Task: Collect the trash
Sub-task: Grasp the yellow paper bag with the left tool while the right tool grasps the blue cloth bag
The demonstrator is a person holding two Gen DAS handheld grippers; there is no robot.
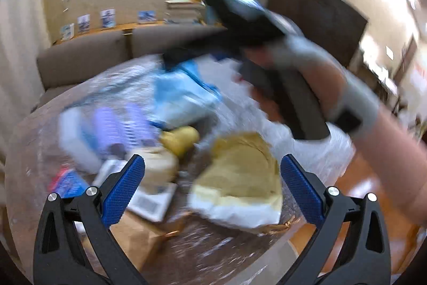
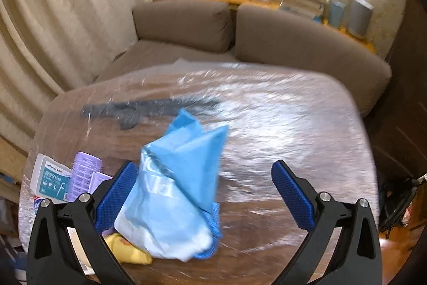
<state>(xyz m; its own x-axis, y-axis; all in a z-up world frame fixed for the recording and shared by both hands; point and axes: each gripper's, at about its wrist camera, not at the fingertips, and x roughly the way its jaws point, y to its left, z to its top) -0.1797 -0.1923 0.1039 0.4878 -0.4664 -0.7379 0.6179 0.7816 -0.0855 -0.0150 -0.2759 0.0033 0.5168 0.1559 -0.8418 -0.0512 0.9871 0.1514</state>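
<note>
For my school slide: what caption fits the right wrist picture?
Open right gripper nears crumpled blue plastic wrapper on plastic-covered wooden table.

Both tools are spread wide with nothing between their fingers: the left tool [image 1: 213, 184] sits near, and the right tool [image 2: 204, 191], gripped by a gloved hand [image 1: 293, 63], reaches across farther off.

Left gripper [image 1: 212, 179] and right gripper [image 2: 204, 187]: black, triangular-cutout frames with silver round-head screws, carrying fingers [image 1: 123, 190] faced in blue, finely ribbed pads. The right hand [image 1: 299, 58] wears a grey fingerless glove with a black wrist tab.
</note>
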